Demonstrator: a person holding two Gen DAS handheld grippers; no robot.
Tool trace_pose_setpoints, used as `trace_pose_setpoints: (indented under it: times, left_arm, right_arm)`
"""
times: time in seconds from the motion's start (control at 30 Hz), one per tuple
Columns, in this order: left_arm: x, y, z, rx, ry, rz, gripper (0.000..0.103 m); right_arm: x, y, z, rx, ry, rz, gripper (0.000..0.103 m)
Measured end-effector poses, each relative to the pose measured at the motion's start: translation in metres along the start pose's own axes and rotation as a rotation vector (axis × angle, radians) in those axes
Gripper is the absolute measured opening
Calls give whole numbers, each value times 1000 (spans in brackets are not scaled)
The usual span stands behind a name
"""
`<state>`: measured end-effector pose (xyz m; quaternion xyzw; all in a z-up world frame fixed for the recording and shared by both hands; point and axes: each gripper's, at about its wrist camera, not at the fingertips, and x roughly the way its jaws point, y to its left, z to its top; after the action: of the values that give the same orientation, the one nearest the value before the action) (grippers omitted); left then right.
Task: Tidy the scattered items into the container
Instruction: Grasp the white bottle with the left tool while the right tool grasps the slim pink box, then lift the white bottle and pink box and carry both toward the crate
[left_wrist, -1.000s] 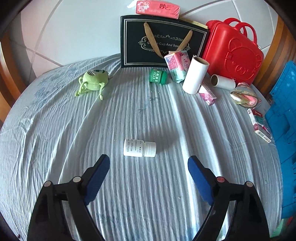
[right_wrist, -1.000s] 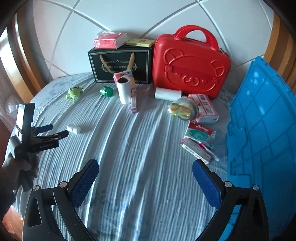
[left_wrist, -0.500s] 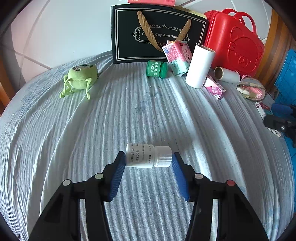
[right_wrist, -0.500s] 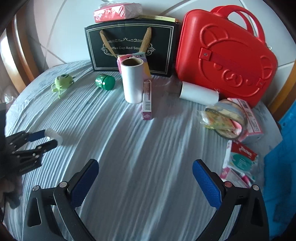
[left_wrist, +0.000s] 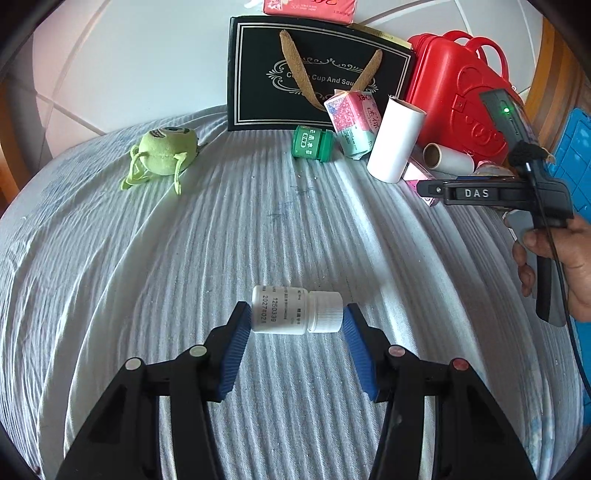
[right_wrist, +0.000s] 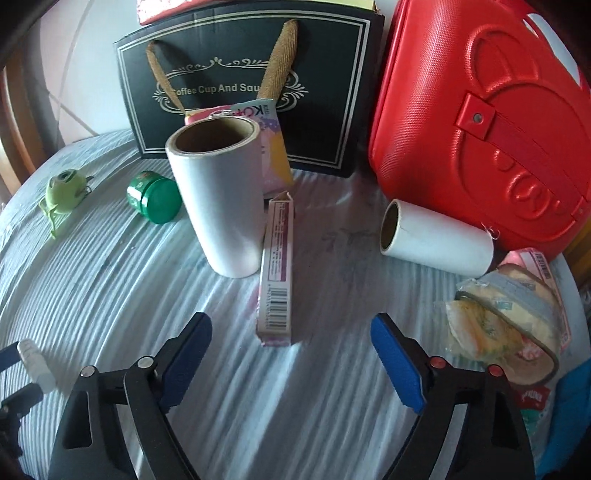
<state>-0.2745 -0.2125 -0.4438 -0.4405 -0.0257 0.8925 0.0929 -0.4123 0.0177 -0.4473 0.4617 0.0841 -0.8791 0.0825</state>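
While the left tongs (left_wrist: 297, 325) clamp the white pill bottle (left_wrist: 296, 311) end to end just above the bed sheet (left_wrist: 110, 277), lift it straight. Farther off, the right tongs (right_wrist: 291, 350) are closing, still empty; center them on the slim pink box (right_wrist: 277, 269) near the upright roll (right_wrist: 219, 199).

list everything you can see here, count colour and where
pill bottle: 1, white, lying between left tongs' pads
plush toy: 1, green, far left on cloth
jar: 1, green, before gift bag
gift bag: 1, black, back centre
case: 1, red, back right
rolls: 2, white, one upright, one lying
slim box: 1, pink, beside upright roll
crate: 1, blue, right edge
left tongs: shut on pill bottle
right tongs: closing, nothing between
hand: 1, right edge
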Motion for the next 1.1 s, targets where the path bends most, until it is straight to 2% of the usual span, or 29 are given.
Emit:
trace_pose_setpoints:
  times: [0.07, 0.17, 0.23, 0.3, 0.7, 1.1]
  left_arm:
    - [0, 1, 0, -6, -1, -2, 51]
    - [2, 1, 1, -9, 4, 1, 51]
    - [3, 1, 1, -7, 10, 1, 51]
    - [4, 1, 1, -3, 14, 2, 51]
    - [-12, 0, -6, -38, 20, -1, 50]
    - [-82, -14, -14, -35, 15, 15, 50]
  right_arm:
    - [8, -2, 5, -3, 12, 0, 74]
    - [18, -6, 10, 19, 40, -3, 53]
    - [21, -7, 11, 17, 50, 14, 33]
    - [18, -4, 10, -4, 50, 22, 19]
    - [-38, -12, -29, 35, 56, 88, 18]
    - [-115, -12, -97, 79, 122, 151, 18]
